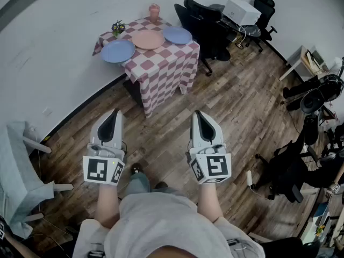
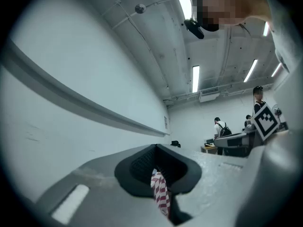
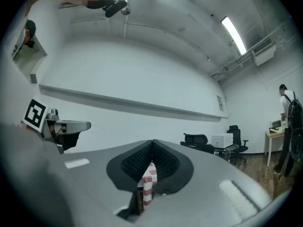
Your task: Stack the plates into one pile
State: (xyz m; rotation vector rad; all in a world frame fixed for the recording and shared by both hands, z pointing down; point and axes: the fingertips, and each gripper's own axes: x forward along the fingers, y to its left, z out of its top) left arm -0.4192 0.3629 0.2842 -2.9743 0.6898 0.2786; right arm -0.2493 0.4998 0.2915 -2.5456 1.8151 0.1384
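Observation:
Three plates lie side by side on a table with a red-and-white checked cloth (image 1: 161, 71), far ahead of me: a blue plate (image 1: 117, 51) at the left, a salmon plate (image 1: 148, 39) in the middle, and a second blue plate (image 1: 177, 35) at the right. None rests on another. My left gripper (image 1: 114, 113) and right gripper (image 1: 198, 114) are held side by side over the wooden floor, well short of the table. Both are shut with nothing in them. A strip of the checked cloth (image 2: 161, 195) (image 3: 148, 183) shows below the closed tips of the left gripper (image 2: 156, 147) and the right gripper (image 3: 152, 142).
A pink cup (image 1: 154, 12) and a small plant (image 1: 117, 28) stand at the table's back edge. Black office chairs (image 1: 207, 23) and a desk with a white box (image 1: 241, 11) are right of the table. A pale chair (image 1: 21, 181) is at the left, dark equipment (image 1: 309, 98) at the right.

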